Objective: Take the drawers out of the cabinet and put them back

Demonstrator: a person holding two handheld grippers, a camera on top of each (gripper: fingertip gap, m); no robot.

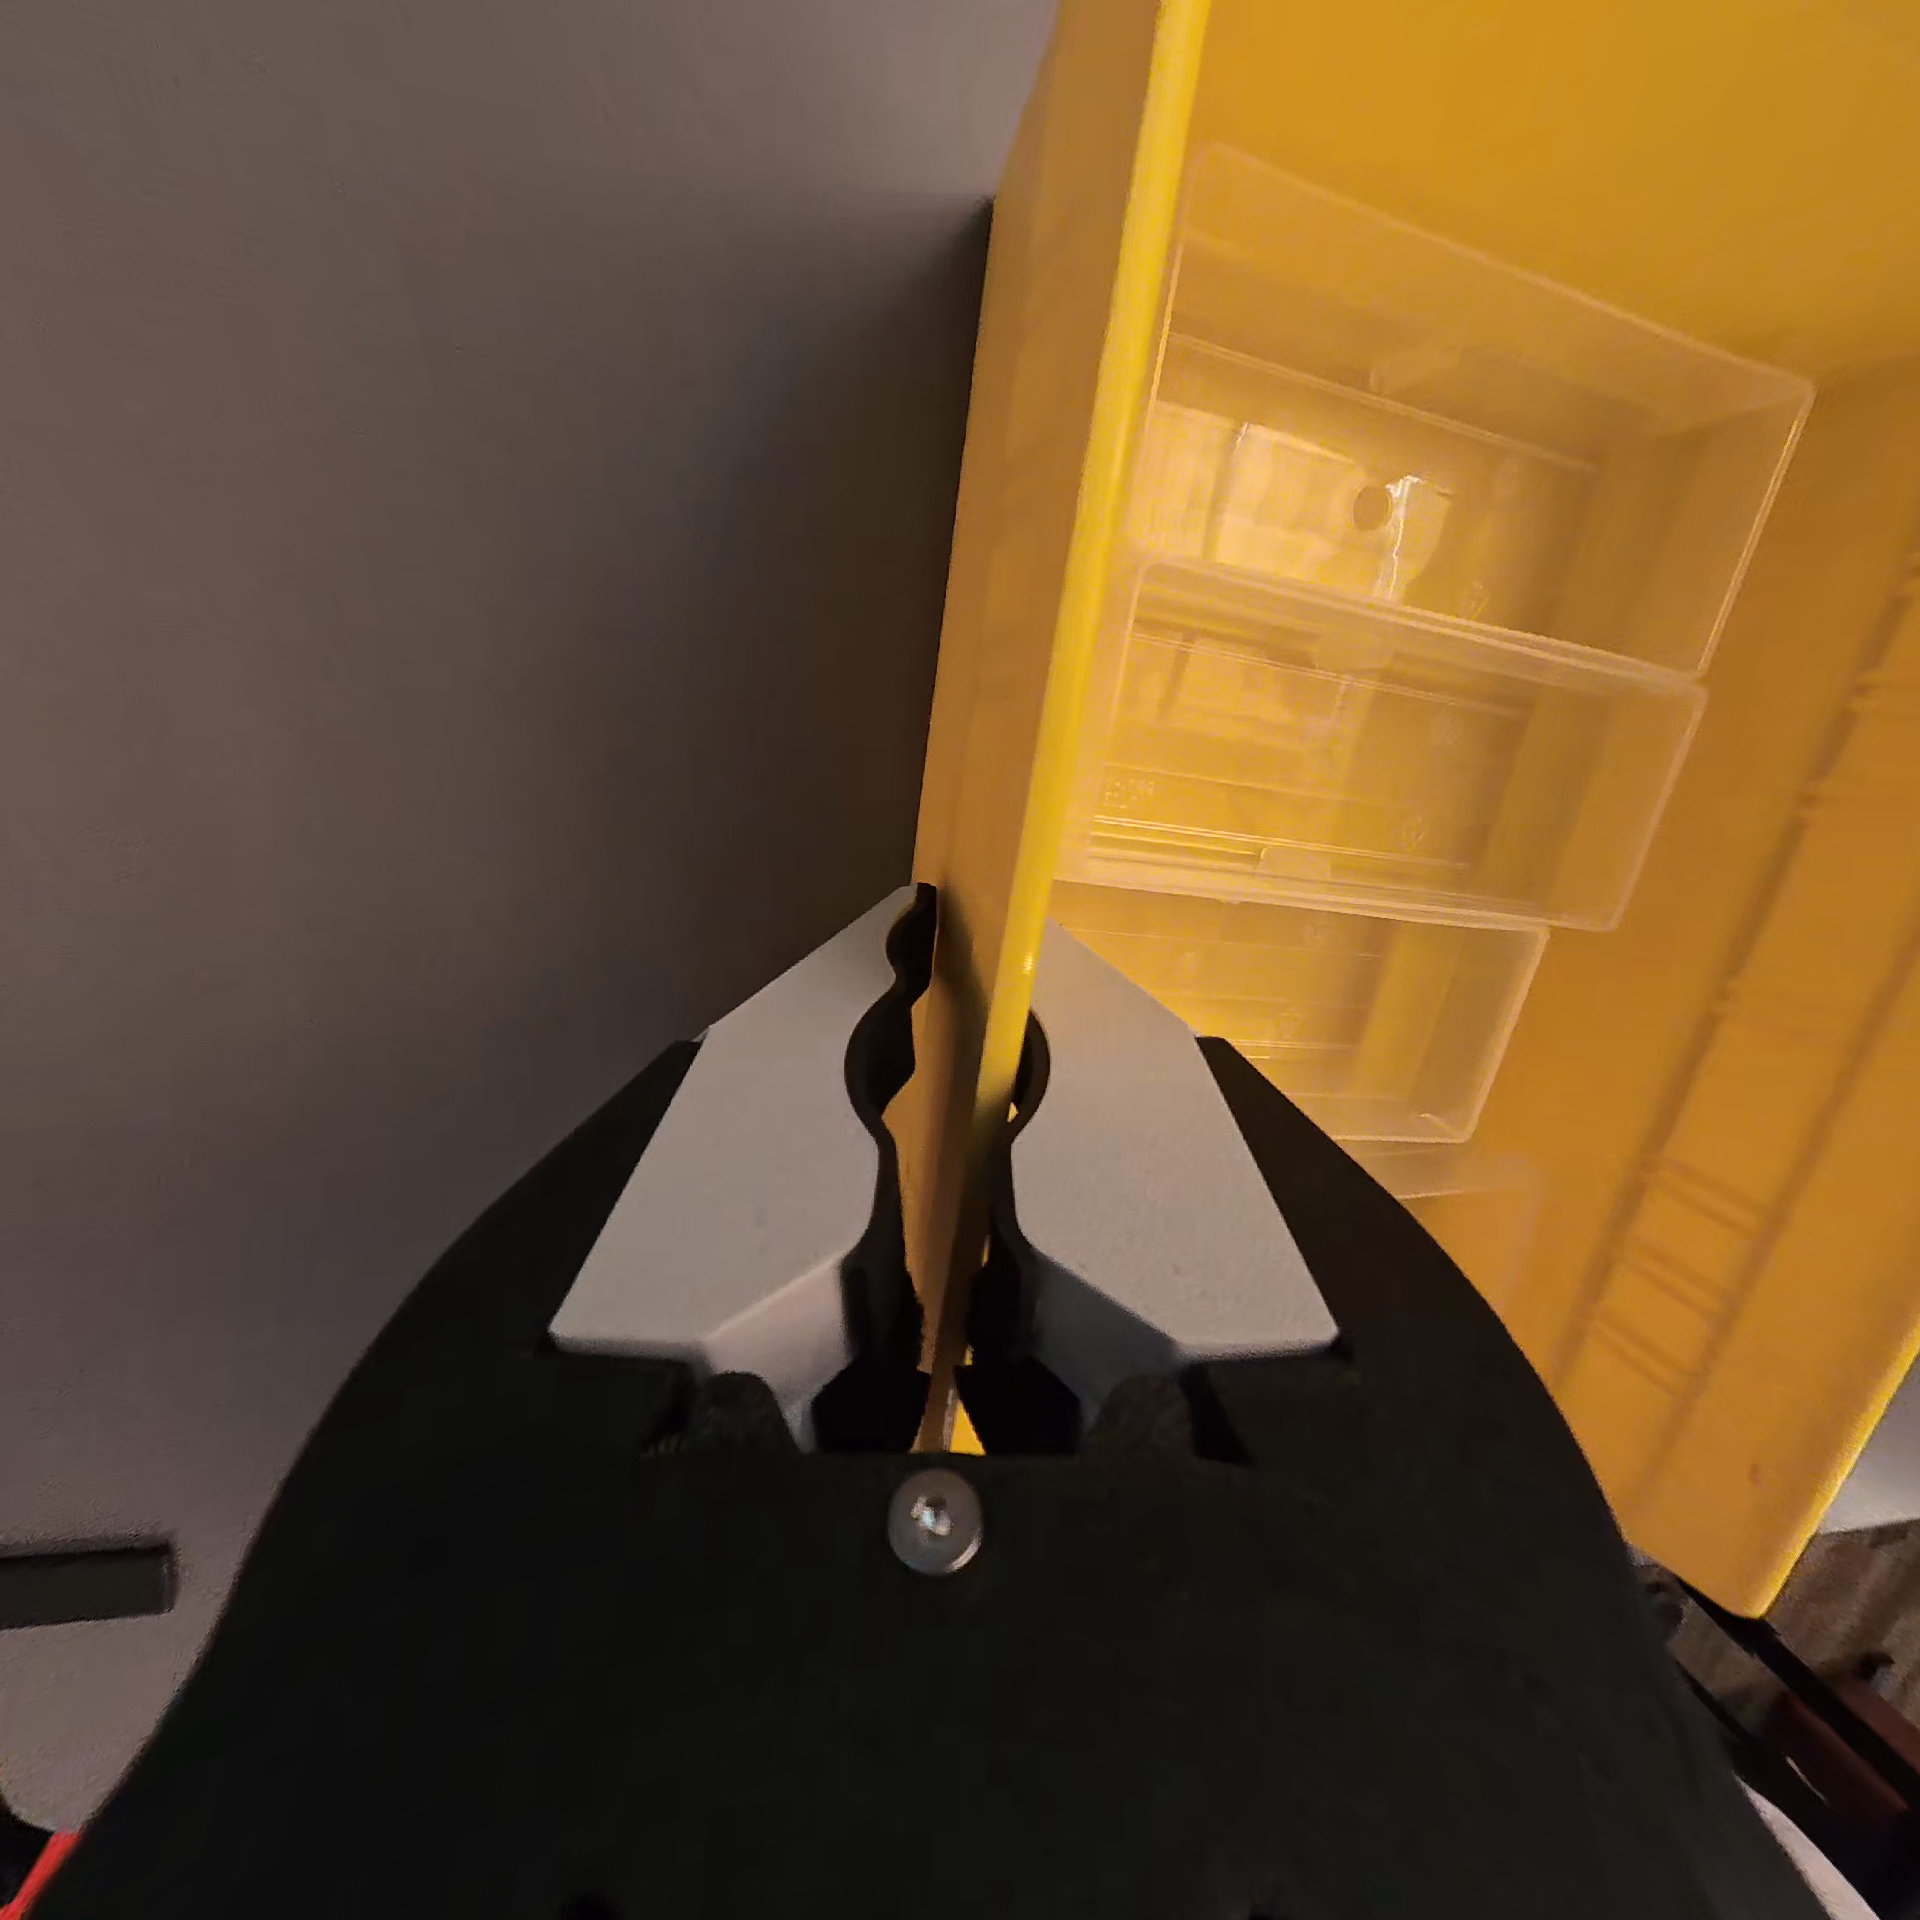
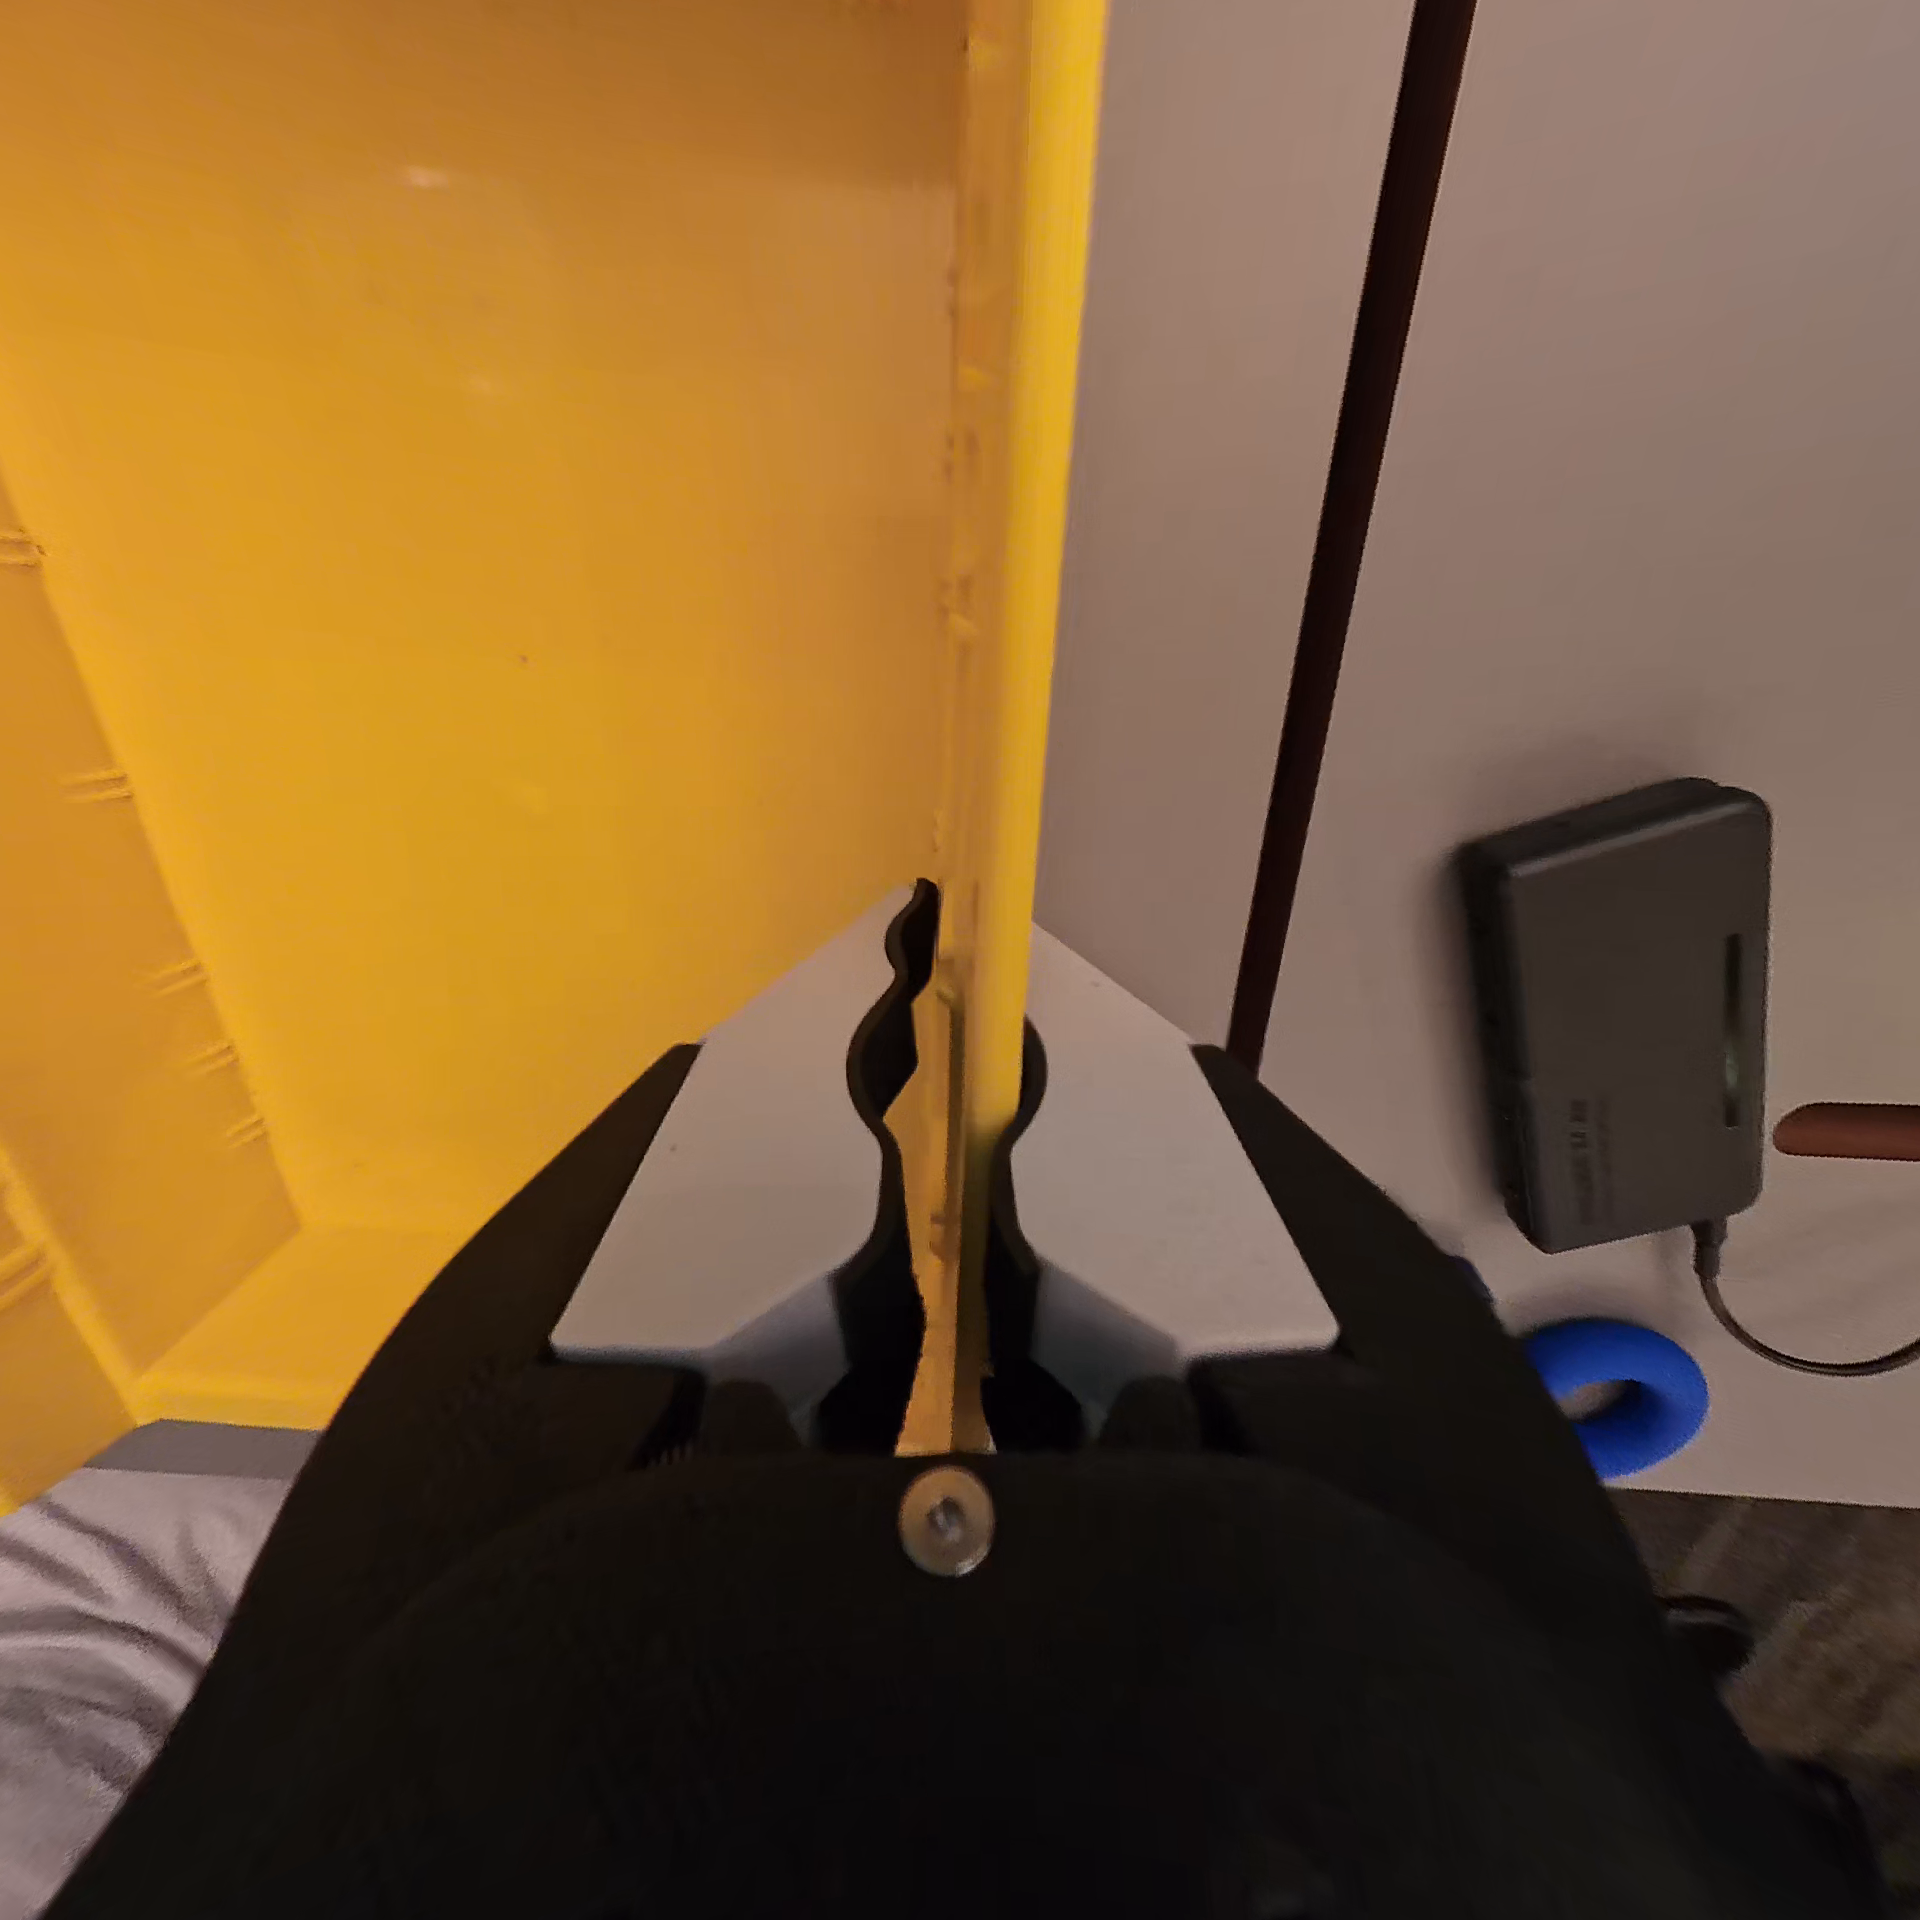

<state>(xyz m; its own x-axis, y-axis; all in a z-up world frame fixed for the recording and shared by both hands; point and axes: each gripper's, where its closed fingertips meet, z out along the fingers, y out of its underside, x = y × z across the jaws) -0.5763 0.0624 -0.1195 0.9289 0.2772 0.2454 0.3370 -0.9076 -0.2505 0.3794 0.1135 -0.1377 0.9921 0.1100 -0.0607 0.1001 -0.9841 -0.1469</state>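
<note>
I hold a yellow plastic drawer by two opposite walls. My left gripper [image 1: 971, 935] is shut on the drawer's left wall [image 1: 1039, 623]. My right gripper [image 2: 977, 935] is shut on its right wall [image 2: 1018, 520]. The drawer's yellow inside [image 2: 468, 520] fills the space between the two views. Several clear plastic boxes [image 1: 1403, 748] lie stacked inside it near the left wall. The cabinet is not in view.
A white surface [image 2: 1558, 416] lies beyond the right wall. On it are a dark grey box with a cable [image 2: 1631, 1018], a blue ring [image 2: 1621, 1392] and a thin dark strip [image 2: 1351, 520]. A grey wall [image 1: 468, 623] lies left of the drawer. Left tips to right tips: about 95 cm.
</note>
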